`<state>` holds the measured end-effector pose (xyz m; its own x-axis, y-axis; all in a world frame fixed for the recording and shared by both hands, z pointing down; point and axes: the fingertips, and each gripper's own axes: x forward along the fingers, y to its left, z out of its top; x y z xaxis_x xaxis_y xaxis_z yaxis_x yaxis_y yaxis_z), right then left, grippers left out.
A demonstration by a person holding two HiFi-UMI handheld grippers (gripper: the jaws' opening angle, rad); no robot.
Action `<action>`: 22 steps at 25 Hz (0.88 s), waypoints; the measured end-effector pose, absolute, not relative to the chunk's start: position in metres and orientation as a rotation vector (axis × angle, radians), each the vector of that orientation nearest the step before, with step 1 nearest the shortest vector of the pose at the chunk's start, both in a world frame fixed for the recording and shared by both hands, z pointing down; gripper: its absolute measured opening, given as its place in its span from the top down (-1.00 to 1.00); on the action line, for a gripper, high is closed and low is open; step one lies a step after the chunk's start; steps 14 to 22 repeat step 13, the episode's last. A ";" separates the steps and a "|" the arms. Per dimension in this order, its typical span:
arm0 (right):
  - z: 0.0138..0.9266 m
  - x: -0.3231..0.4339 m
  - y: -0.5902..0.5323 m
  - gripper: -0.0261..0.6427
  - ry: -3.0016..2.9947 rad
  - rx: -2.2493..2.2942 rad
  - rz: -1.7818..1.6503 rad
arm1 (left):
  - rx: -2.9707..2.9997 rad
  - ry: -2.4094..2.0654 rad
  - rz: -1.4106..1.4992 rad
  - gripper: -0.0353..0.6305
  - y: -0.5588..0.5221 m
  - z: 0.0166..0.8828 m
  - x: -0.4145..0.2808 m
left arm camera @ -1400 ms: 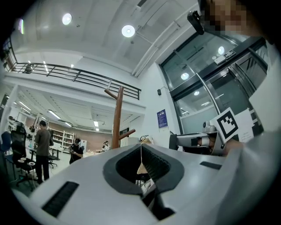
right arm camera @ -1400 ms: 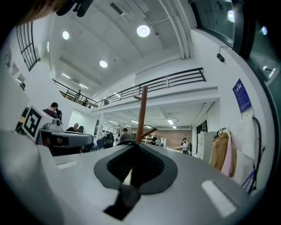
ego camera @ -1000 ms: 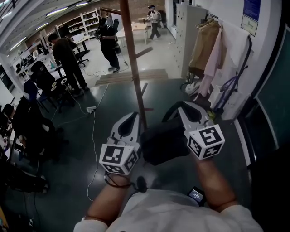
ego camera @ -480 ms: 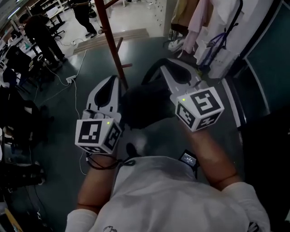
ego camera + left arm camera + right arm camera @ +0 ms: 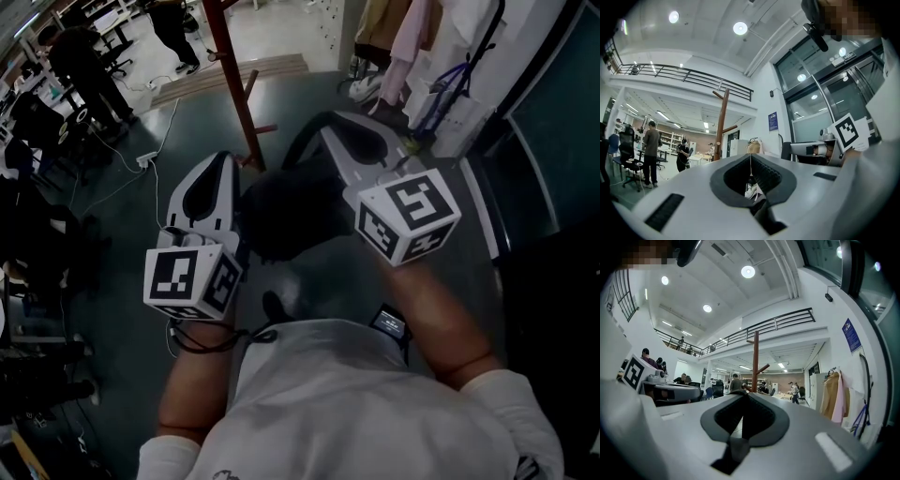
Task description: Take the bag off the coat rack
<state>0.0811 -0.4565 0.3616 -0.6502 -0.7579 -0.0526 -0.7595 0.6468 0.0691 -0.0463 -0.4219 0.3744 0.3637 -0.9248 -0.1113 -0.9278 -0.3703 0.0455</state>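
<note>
A black bag (image 5: 286, 216) hangs between my two grippers, off the brown wooden coat rack (image 5: 234, 84), whose pole stands just beyond them. My right gripper (image 5: 319, 127) is shut on the bag's dark strap (image 5: 749, 420), which runs down through its jaws. My left gripper (image 5: 223, 157) is shut and rests against the bag's left side; I see no strap in it. In the left gripper view the rack (image 5: 723, 122) rises ahead, and the right gripper view shows the pole and a peg (image 5: 755, 362).
Coats and a white garment (image 5: 441, 47) hang by the wall at the upper right, with shoes (image 5: 364, 89) below. A cable and power strip (image 5: 145, 161) lie on the floor to the left. Several people (image 5: 80, 70) stand at desks beyond.
The head view has tipped down. Both grippers and the bag have drawn back from the rack pole toward my body, the left gripper dropping a little lower.
</note>
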 end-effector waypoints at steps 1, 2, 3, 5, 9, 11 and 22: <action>0.360 0.078 -0.454 0.84 2.834 -1.300 0.133 | -2.570 1.752 0.184 0.87 -0.420 0.374 -0.049; 0.359 0.075 -0.452 0.84 2.835 -1.295 0.134 | -2.568 1.753 0.186 0.87 -0.417 0.373 -0.052; 0.359 0.072 -0.449 0.84 2.836 -1.292 0.135 | -2.568 1.753 0.188 0.87 -0.415 0.372 -0.053; 0.358 0.069 -0.447 0.84 2.839 -1.288 0.133 | -2.570 1.750 0.189 0.87 -0.413 0.372 -0.055; 0.357 0.064 -0.448 0.84 2.843 -1.283 0.127 | -2.569 1.754 0.190 0.87 -0.414 0.369 -0.059; 0.357 0.065 -0.448 0.84 2.844 -1.282 0.129 | -2.571 1.756 0.190 0.87 -0.413 0.370 -0.059; 0.357 0.066 -0.447 0.84 2.846 -1.282 0.131 | -2.573 1.759 0.189 0.87 -0.413 0.372 -0.059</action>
